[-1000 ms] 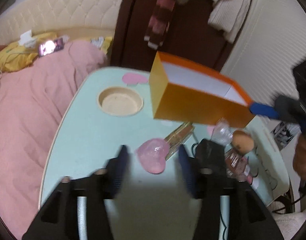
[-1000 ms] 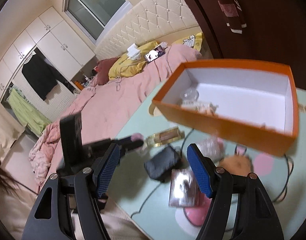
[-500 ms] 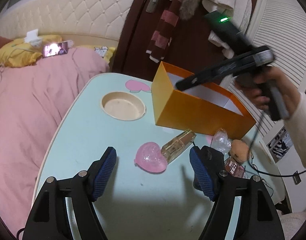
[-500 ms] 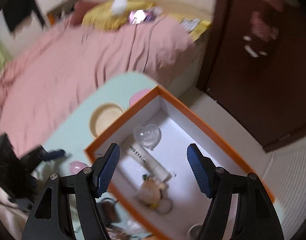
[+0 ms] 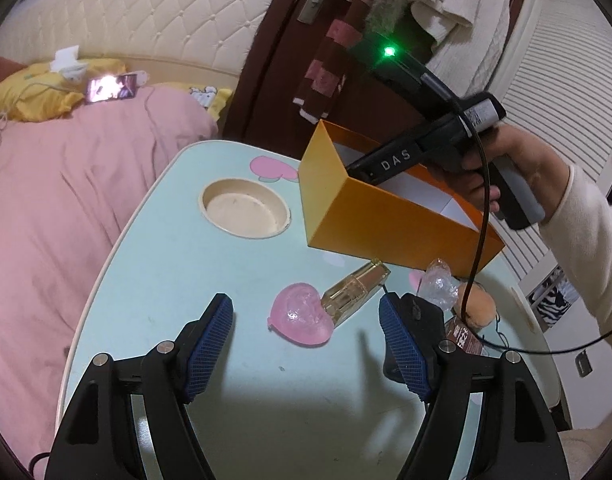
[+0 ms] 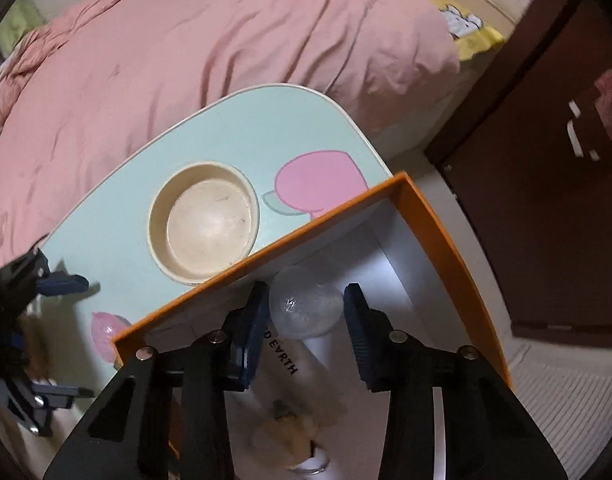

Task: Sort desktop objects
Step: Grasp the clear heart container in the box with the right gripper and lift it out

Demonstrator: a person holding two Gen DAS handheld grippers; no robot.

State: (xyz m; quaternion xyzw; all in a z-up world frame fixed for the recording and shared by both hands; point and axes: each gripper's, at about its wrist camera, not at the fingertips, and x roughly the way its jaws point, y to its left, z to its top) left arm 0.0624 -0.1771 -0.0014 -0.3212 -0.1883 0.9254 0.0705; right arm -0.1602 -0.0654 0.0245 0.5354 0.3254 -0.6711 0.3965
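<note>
Mint-green laminate surface (image 5: pixel 178 264) lies under the left tool (image 5: pixel 304 304), whose ribbed blue pads stand wide apart with nothing gripped. Just ahead, between them, a glossy pink heart (image 5: pixel 300 314) touches a squared gold tube (image 5: pixel 354 288). The orange card box (image 5: pixel 370 220) sits beyond. From the right wrist, the right tool (image 6: pixel 304 306) points down into the white-lined box. Its jaws have just been closing on a rounded clear heart (image 6: pixel 306 308), pads against its sides.
</note>
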